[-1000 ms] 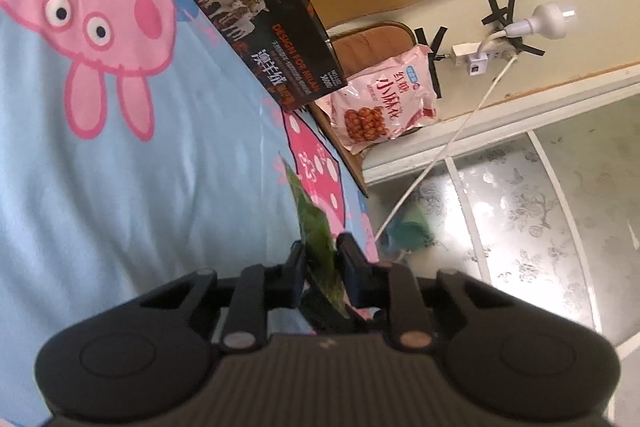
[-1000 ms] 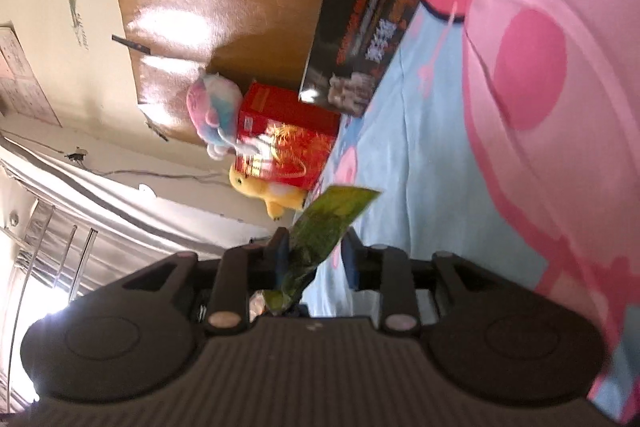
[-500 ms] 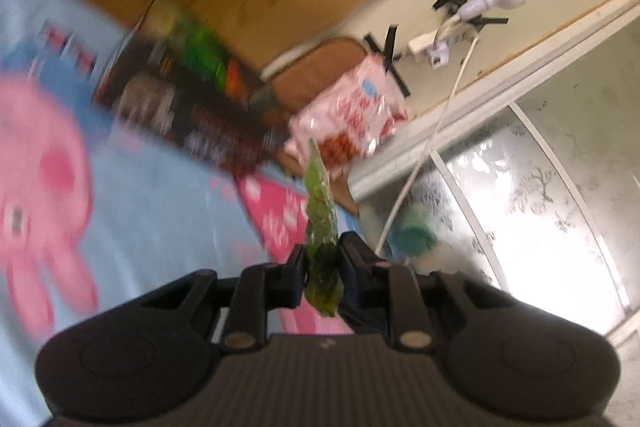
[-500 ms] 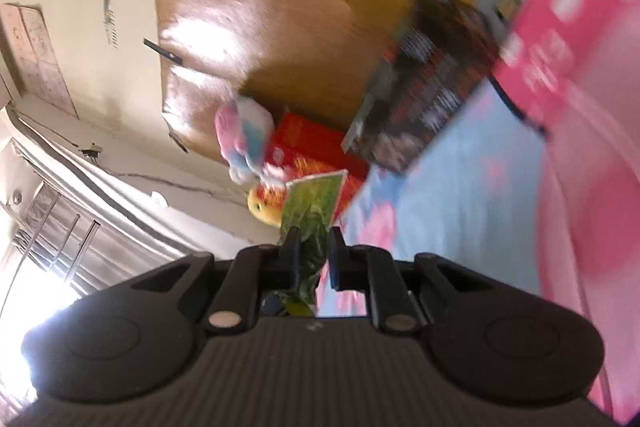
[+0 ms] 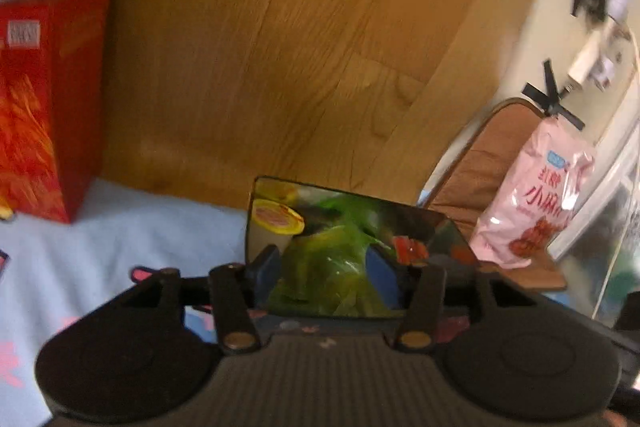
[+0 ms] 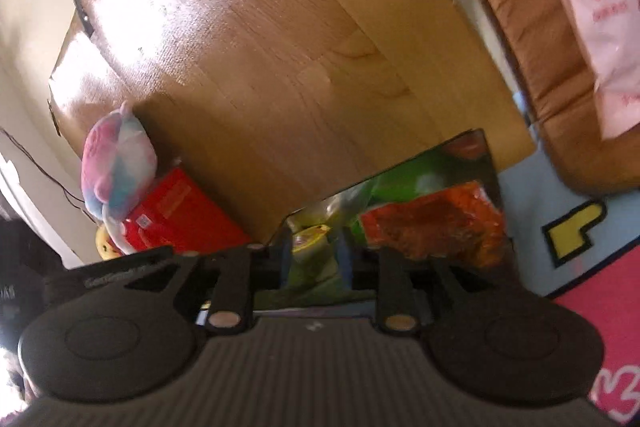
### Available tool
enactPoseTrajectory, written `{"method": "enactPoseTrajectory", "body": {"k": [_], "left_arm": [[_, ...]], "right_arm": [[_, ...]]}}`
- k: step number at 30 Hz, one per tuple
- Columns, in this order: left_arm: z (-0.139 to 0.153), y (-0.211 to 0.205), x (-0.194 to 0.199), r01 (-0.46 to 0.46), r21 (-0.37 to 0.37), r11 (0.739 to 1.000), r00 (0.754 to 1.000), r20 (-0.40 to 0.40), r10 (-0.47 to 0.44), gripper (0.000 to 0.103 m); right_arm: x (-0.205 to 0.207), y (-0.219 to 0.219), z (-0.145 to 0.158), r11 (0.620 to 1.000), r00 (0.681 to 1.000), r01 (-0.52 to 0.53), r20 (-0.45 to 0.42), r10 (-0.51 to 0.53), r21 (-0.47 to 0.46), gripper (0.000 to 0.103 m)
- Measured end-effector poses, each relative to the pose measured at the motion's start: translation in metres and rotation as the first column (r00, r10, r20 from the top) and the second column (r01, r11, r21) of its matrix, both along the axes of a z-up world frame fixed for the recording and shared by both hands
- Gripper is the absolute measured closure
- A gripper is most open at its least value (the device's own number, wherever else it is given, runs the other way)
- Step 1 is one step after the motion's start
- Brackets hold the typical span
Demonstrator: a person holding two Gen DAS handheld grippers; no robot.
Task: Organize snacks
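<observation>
Green snack packet (image 5: 328,275) lies in the open black box (image 5: 436,223) on our bed, right between our left gripper (image 5: 326,269) fingers, whose jaws are opening around it. Our right gripper (image 6: 316,259) hovers over the same box, jaws opening, nothing clearly pinched.

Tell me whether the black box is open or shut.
Open: the black box shows a yellow-lidded cup and green packet inside.

The open box (image 5: 436,223) holding snack packets (image 5: 328,267) stands before the headboard (image 5: 280,47), carton (image 5: 36,99) to its left, pink bag (image 5: 532,199) right.
</observation>
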State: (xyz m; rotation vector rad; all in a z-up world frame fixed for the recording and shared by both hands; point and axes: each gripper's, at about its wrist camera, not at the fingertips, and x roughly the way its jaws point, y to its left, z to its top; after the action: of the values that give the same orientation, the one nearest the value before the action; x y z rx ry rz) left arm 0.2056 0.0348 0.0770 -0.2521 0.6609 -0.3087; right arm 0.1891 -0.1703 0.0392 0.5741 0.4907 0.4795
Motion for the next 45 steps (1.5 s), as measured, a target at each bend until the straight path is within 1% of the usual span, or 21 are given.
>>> {"method": "enactPoseTrajectory", "body": {"k": [3,5,6,7,9,10,12,13,15,16,18,19,20,22,25,27,31,36,40,42,45], "left_arm": [[0.009,-0.011,-0.030,-0.049,0.124,0.991,0.997,0.072,0.041,0.044],[0.014,-0.016,-0.049,-0.070,0.180,0.981,0.992,0.116,0.050,0.040],[0.015,-0.018,-0.063,-0.079,0.207,0.975,0.989,0.138,0.051,0.034],[0.016,-0.020,-0.074,-0.091,0.224,0.970,0.987,0.152,0.057,0.019],[0.015,-0.020,-0.097,-0.115,0.242,0.963,0.980,0.183,0.071,0.003],[0.015,-0.019,-0.108,-0.124,0.250,0.960,0.977,0.199,0.074,0.001],[0.013,-0.020,-0.127,-0.126,0.272,0.954,0.976,0.207,0.070,0.000],[0.011,-0.021,-0.136,-0.127,0.272,0.954,0.977,0.202,0.072,0.000],[0.008,-0.022,-0.152,-0.117,0.265,0.957,0.983,0.171,0.073,0.000],[0.007,-0.024,-0.156,-0.113,0.260,0.959,0.985,0.154,0.074,0.000],[0.003,-0.023,-0.171,-0.106,0.251,0.962,0.990,0.120,0.078,0.000],[0.000,-0.023,-0.176,-0.101,0.251,0.963,0.992,0.096,0.079,0.000],[-0.002,-0.023,-0.182,-0.099,0.258,0.961,0.994,0.068,0.085,0.000],[-0.005,-0.021,-0.196,-0.104,0.262,0.960,0.994,0.057,0.092,0.000],[-0.008,-0.020,-0.216,-0.149,0.302,0.942,0.988,0.094,0.126,0.000],[-0.009,-0.018,-0.225,-0.171,0.314,0.934,0.984,0.109,0.143,0.000],[-0.015,-0.010,-0.235,-0.181,0.299,0.937,0.983,0.084,0.163,0.000],[-0.023,-0.009,-0.247,-0.214,0.354,0.910,0.977,0.094,0.193,0.000],[-0.026,-0.009,-0.254,-0.220,0.359,0.907,0.975,0.096,0.199,0.000],[-0.025,-0.011,-0.257,-0.244,0.380,0.892,0.969,0.120,0.214,0.000],[-0.024,-0.015,-0.260,-0.291,0.420,0.860,0.955,0.176,0.237,0.000]], "right_arm": [[-0.028,-0.005,-0.001,0.999,0.998,0.015,0.061,-0.012,-0.048,0.070],[-0.053,-0.007,-0.003,0.996,0.995,0.018,0.097,-0.010,-0.087,0.068],[-0.066,-0.007,-0.003,0.994,0.993,0.029,0.115,-0.017,-0.109,0.065],[-0.080,-0.007,-0.005,0.991,0.991,0.042,0.129,-0.025,-0.129,0.062],[-0.107,-0.006,-0.008,0.984,0.988,0.071,0.146,-0.047,-0.163,0.050],[-0.121,-0.007,-0.010,0.981,0.987,0.086,0.146,-0.060,-0.176,0.048],[-0.144,-0.009,-0.016,0.974,0.989,0.112,0.118,-0.090,-0.195,0.035],[-0.153,-0.010,-0.019,0.972,0.991,0.117,0.094,-0.100,-0.202,0.032],[-0.170,-0.009,-0.023,0.970,0.994,0.109,0.046,-0.101,-0.218,0.021],[-0.178,-0.010,-0.023,0.968,0.994,0.105,0.032,-0.100,-0.226,0.017],[-0.192,-0.007,-0.023,0.967,0.995,0.101,0.006,-0.102,-0.233,0.006],[-0.199,-0.008,-0.023,0.969,0.995,0.091,-0.012,-0.096,-0.231,0.005],[-0.204,-0.008,-0.022,0.970,0.995,0.082,-0.035,-0.092,-0.230,0.001],[-0.213,-0.011,-0.019,0.972,0.992,0.072,-0.082,-0.093,-0.225,0.000],[-0.231,-0.017,-0.018,0.977,0.989,0.078,-0.107,-0.101,-0.200,0.000],[-0.240,-0.016,-0.015,0.976,0.990,0.073,-0.100,-0.095,-0.207,0.000],[-0.252,-0.010,-0.010,0.971,0.994,0.063,-0.077,-0.082,-0.229,0.000],[-0.260,-0.004,-0.010,0.969,0.996,0.046,-0.064,-0.063,-0.244,0.000],[-0.263,0.001,-0.011,0.966,0.997,0.032,-0.063,-0.049,-0.256,0.000],[-0.264,0.002,-0.010,0.965,0.997,0.032,-0.056,-0.048,-0.260,0.000],[-0.265,0.003,-0.009,0.964,0.998,0.033,-0.045,-0.046,-0.264,0.000]]}}
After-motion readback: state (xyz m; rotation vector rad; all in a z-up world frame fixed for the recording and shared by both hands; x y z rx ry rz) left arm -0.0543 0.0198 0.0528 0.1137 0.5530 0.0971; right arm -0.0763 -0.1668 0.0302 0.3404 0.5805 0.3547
